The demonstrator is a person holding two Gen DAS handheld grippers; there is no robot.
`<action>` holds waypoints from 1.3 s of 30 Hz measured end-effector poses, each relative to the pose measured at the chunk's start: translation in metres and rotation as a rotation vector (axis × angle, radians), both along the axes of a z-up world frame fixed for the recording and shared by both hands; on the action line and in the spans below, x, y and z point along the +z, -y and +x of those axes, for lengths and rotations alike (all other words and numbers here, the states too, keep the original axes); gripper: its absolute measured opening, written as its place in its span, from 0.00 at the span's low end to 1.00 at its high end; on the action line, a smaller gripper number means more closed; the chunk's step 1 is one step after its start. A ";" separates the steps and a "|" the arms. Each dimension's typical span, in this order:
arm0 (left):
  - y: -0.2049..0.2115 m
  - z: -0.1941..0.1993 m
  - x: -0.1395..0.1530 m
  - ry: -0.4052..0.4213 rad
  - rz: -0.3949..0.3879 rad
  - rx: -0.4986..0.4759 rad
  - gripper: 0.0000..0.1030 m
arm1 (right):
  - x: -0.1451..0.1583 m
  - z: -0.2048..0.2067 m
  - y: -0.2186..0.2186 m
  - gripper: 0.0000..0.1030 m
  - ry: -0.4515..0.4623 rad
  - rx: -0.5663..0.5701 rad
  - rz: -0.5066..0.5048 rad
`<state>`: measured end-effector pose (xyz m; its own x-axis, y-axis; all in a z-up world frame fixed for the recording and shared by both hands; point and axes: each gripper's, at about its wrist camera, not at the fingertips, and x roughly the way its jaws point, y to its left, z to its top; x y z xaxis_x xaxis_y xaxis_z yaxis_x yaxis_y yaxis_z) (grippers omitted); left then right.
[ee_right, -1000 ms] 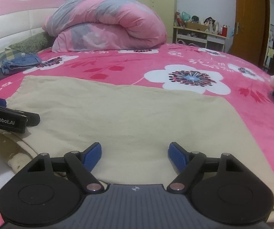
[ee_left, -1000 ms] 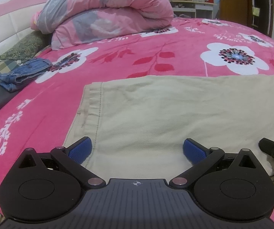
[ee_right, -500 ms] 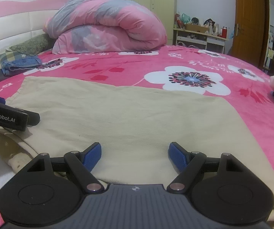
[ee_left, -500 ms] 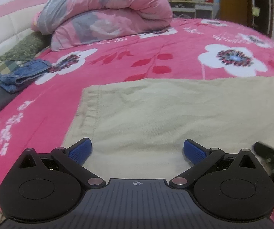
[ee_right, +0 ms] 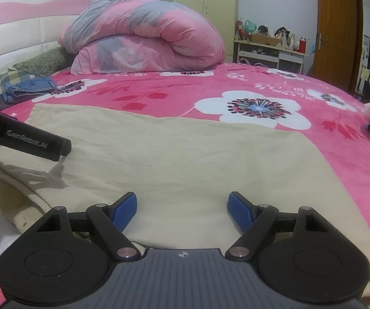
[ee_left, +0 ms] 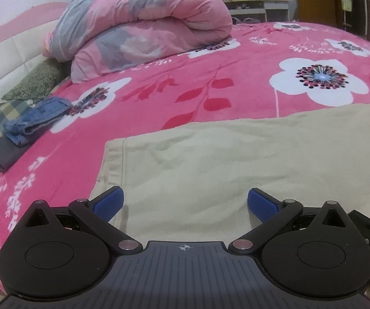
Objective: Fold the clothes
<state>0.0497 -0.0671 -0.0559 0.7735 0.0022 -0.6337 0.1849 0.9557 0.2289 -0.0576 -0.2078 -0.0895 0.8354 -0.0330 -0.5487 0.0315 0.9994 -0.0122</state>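
A beige garment point(ee_left: 236, 159) lies spread flat on the pink flowered bedspread point(ee_left: 210, 77), its hemmed left edge near the middle of the left wrist view. My left gripper point(ee_left: 185, 203) hovers open over the garment's near left part, nothing between its blue pads. In the right wrist view the same beige garment point(ee_right: 185, 154) fills the middle, with a bunched fold at its near left. My right gripper point(ee_right: 182, 208) is open over its near edge. The left gripper's black body point(ee_right: 27, 139) reaches in from the left above the cloth.
A rolled pink-and-grey duvet point(ee_left: 138, 23) sits at the head of the bed. Folded jeans point(ee_left: 35, 118) and a dark folded item point(ee_left: 3, 154) lie stacked at the far left beside a green pillow point(ee_left: 35, 82). A shelf point(ee_right: 270, 49) and a wooden door point(ee_right: 337, 28) stand beyond the bed.
The left gripper has lifted and drawn back a little, so the garment sits lower and farther in its view. The right gripper has held almost still; both stay open.
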 end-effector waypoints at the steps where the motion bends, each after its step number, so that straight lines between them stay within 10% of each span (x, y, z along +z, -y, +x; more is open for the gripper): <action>1: 0.001 0.001 -0.001 0.002 0.005 0.003 1.00 | 0.000 0.000 0.000 0.79 0.001 0.001 0.000; 16: 0.002 -0.006 0.009 0.150 -0.045 -0.006 1.00 | -0.001 -0.002 0.001 0.79 0.014 0.004 0.007; 24: -0.004 -0.001 -0.024 0.081 -0.063 -0.020 1.00 | 0.001 -0.003 0.002 0.79 0.012 0.010 0.022; 33: -0.009 -0.004 -0.026 0.090 -0.076 -0.046 1.00 | 0.055 -0.043 0.071 0.91 0.117 -0.068 0.182; 39: -0.011 -0.004 -0.026 0.090 -0.088 -0.048 1.00 | 0.045 -0.033 0.167 0.88 -0.041 -0.255 0.465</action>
<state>0.0460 -0.0559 -0.0821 0.8250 -0.0890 -0.5581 0.2139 0.9632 0.1626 -0.0908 -0.3744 -0.0441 0.8102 0.0225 -0.5858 0.2829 0.8602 0.4244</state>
